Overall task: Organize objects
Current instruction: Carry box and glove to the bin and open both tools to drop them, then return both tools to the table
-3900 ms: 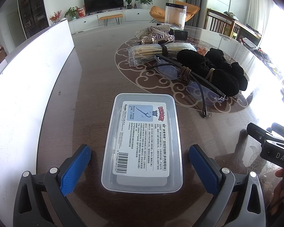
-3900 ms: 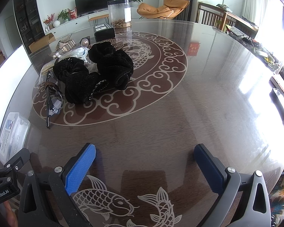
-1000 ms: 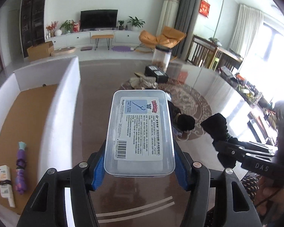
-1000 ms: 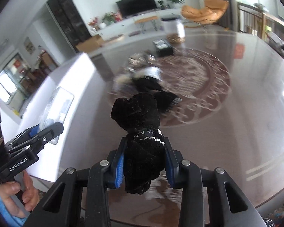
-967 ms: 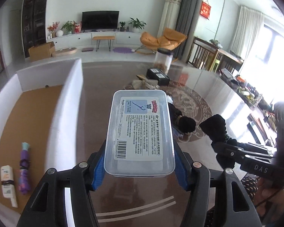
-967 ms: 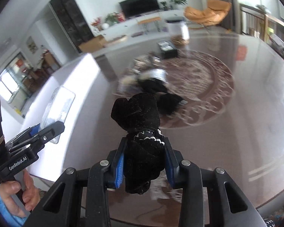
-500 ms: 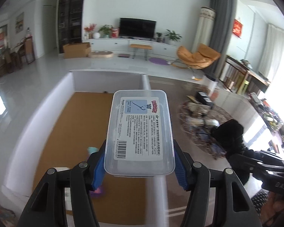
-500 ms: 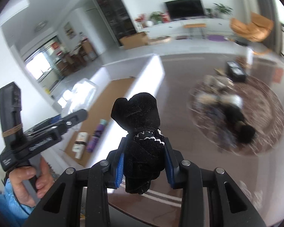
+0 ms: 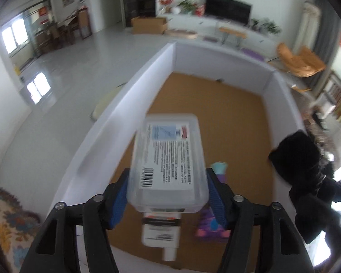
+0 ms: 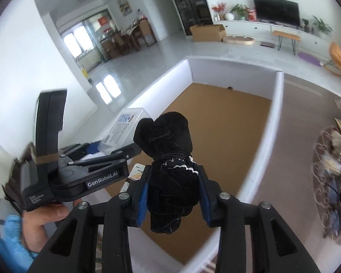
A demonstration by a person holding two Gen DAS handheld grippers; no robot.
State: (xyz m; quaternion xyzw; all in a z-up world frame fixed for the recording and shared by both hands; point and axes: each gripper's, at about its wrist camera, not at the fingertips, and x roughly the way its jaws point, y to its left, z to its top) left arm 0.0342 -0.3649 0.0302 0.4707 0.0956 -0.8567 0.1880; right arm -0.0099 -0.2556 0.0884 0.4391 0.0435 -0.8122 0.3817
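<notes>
Clear plastic box (image 9: 168,159) in left gripper (image 9: 167,199), above white bin (image 9: 225,59).

Clear glossy plastic box (image 9: 168,161) with printed paper label. Black velvety cloth bundle (image 10: 170,170), matt, with thin silvery trim. Blue ribbed finger pads (image 9: 119,201) on matt black plastic frames. White smooth-walled bin (image 9: 282,104), matt brown cardboard-like floor.

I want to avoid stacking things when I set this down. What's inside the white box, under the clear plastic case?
Below the clear plastic case, on the white box's brown floor: a white tube and a purple bundle. The case covers the tube's far end.
</notes>
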